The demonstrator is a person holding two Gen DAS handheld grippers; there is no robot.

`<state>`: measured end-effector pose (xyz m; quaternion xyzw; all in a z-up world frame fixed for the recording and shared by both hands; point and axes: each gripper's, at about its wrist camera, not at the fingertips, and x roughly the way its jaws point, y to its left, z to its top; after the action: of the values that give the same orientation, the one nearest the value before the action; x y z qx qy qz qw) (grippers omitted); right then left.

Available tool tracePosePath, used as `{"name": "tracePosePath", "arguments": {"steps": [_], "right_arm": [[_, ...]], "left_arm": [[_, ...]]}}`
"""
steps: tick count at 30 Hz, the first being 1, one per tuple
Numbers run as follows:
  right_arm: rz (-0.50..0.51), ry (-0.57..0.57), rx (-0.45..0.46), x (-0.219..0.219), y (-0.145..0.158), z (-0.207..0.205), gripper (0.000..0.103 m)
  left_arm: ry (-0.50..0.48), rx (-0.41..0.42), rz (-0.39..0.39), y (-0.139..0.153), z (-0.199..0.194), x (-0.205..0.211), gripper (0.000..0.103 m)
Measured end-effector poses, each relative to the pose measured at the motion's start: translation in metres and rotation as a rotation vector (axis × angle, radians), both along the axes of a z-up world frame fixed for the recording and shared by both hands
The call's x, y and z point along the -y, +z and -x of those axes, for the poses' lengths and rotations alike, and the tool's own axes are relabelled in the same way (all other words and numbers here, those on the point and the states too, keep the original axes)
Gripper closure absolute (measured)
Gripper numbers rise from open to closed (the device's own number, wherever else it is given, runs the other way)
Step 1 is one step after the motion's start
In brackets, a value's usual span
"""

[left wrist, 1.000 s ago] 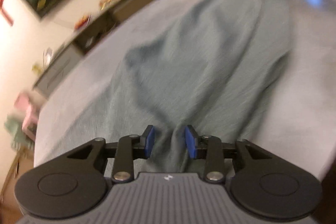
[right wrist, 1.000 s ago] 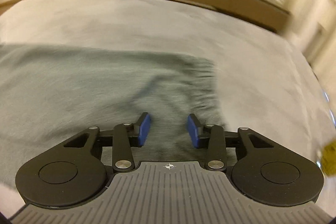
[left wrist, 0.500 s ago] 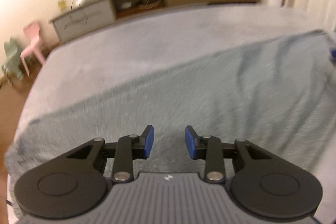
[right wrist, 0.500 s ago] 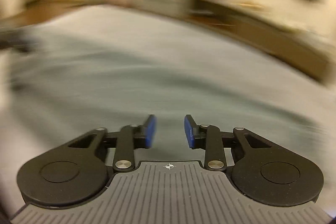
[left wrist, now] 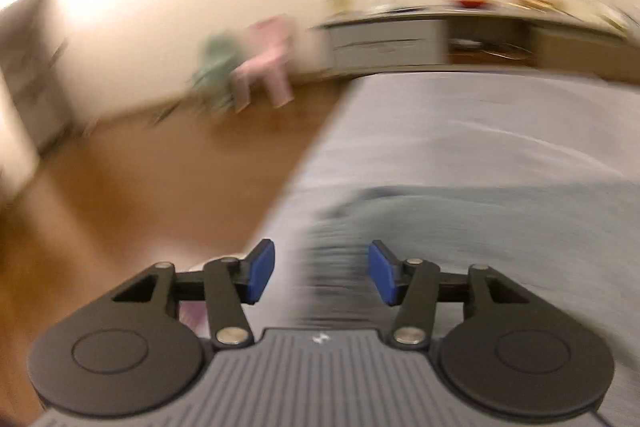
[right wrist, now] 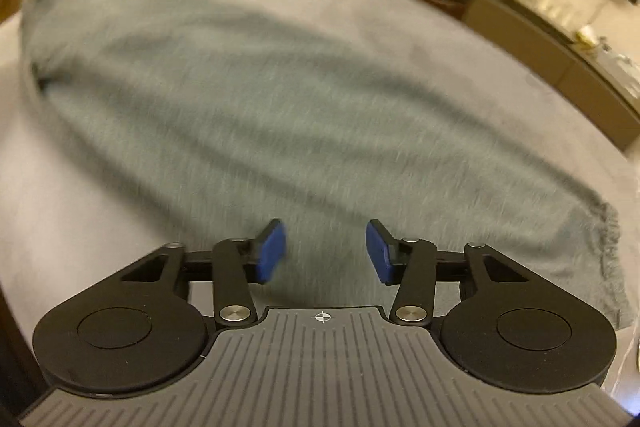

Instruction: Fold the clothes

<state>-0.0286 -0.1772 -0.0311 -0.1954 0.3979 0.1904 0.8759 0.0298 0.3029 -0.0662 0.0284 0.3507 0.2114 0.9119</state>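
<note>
A grey-green knit garment (right wrist: pixel 280 99) lies stretched out flat across the light grey bed (right wrist: pixel 80 195), its ribbed hem (right wrist: pixel 608 247) at the right. My right gripper (right wrist: pixel 326 251) hovers over the garment's near edge. Its jaws are opening, and the blue pads (right wrist: pixel 274 251) stand apart with no cloth pinched. In the blurred left wrist view the garment's end (left wrist: pixel 480 227) lies near the bed's left edge (left wrist: pixel 312 163). My left gripper (left wrist: pixel 322 277) is above that end with its jaws opening, and nothing is pressed between its pads (left wrist: pixel 382 279).
A wooden floor (left wrist: pixel 140 187) drops away left of the bed. A pink chair (left wrist: pixel 268 63) and a green one (left wrist: pixel 218 67) stand by the wall. A long low cabinet (right wrist: pixel 520 11) with small items runs behind the bed.
Both grippers have widened their jaws and no longer bunch the cloth. The left view swung left to the bed's edge and floor. The garment now lies spread flat.
</note>
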Motion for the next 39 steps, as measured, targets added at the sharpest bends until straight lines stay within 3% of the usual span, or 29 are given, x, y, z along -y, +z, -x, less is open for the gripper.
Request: {"name": "tracePosePath", "arguments": {"steps": [1, 3, 7, 9, 11, 12, 15, 18, 19, 21, 22, 24, 25, 28, 32, 34, 36, 38, 39], "right_arm": [[-0.019, -0.017, 0.018, -0.005, 0.006, -0.004, 0.060], [-0.049, -0.003, 0.061, -0.024, 0.022, -0.012, 0.060], [-0.088, 0.178, 0.106, -0.116, 0.041, -0.038, 0.056], [-0.102, 0.272, 0.111, -0.171, 0.043, -0.056, 0.051], [-0.126, 0.349, 0.092, -0.229, 0.038, -0.078, 0.047], [-0.131, 0.382, 0.080, -0.256, 0.034, -0.087, 0.046], [-0.125, 0.478, 0.044, -0.331, 0.009, -0.118, 0.042], [-0.075, 0.512, -0.003, -0.379, -0.020, -0.146, 0.046], [-0.068, 0.515, -0.034, -0.384, -0.027, -0.152, 0.053], [-0.122, 0.530, -0.087, -0.381, -0.029, -0.160, 0.077], [-0.146, 0.539, -0.108, -0.378, -0.029, -0.162, 0.101], [-0.146, 0.555, -0.055, -0.372, -0.021, -0.155, 0.103], [-0.146, 0.560, -0.030, -0.369, -0.016, -0.151, 0.103], [-0.176, 0.494, 0.029, -0.355, 0.000, -0.153, 0.103], [-0.040, 0.412, 0.009, -0.372, -0.023, -0.173, 0.103], [0.016, 0.386, 0.035, -0.375, -0.032, -0.171, 0.100], [0.009, 0.348, 0.074, -0.366, -0.022, -0.161, 0.093], [-0.064, 0.329, 0.126, -0.353, -0.002, -0.140, 0.087], [-0.108, 0.345, 0.102, -0.347, 0.003, -0.131, 0.087]], "left_arm": [[-0.014, -0.007, 0.023, -0.002, -0.003, -0.011, 0.042], [-0.061, -0.004, 0.063, -0.005, -0.008, -0.022, 0.042], [-0.116, 0.038, 0.182, -0.006, -0.013, -0.033, 0.041], [-0.167, 0.038, 0.203, -0.009, -0.008, -0.026, 0.042], [-0.186, 0.028, 0.204, -0.014, -0.010, -0.021, 0.055], [-0.193, 0.021, 0.205, -0.017, -0.012, -0.018, 0.068], [-0.234, 0.028, 0.143, -0.016, -0.005, -0.009, 0.075], [-0.290, 0.091, 0.066, -0.005, 0.010, -0.001, 0.077], [-0.320, 0.134, 0.050, 0.000, 0.019, 0.002, 0.077], [-0.386, 0.225, 0.035, 0.009, 0.033, 0.006, 0.077], [-0.416, 0.260, 0.035, 0.012, 0.037, 0.007, 0.077], [-0.454, 0.309, 0.034, 0.015, 0.039, 0.008, 0.077], [-0.439, 0.295, 0.040, 0.014, 0.031, 0.006, 0.076], [-0.317, 0.175, 0.080, -0.005, -0.009, -0.009, 0.076], [-0.247, 0.091, 0.081, -0.034, -0.041, -0.017, 0.070], [-0.221, 0.096, 0.060, -0.034, -0.039, -0.017, 0.055], [-0.214, 0.124, 0.027, -0.024, -0.024, -0.016, 0.050], [-0.224, 0.156, 0.005, -0.012, -0.007, -0.013, 0.052], [-0.244, 0.172, 0.009, -0.005, 0.002, -0.008, 0.053]]}}
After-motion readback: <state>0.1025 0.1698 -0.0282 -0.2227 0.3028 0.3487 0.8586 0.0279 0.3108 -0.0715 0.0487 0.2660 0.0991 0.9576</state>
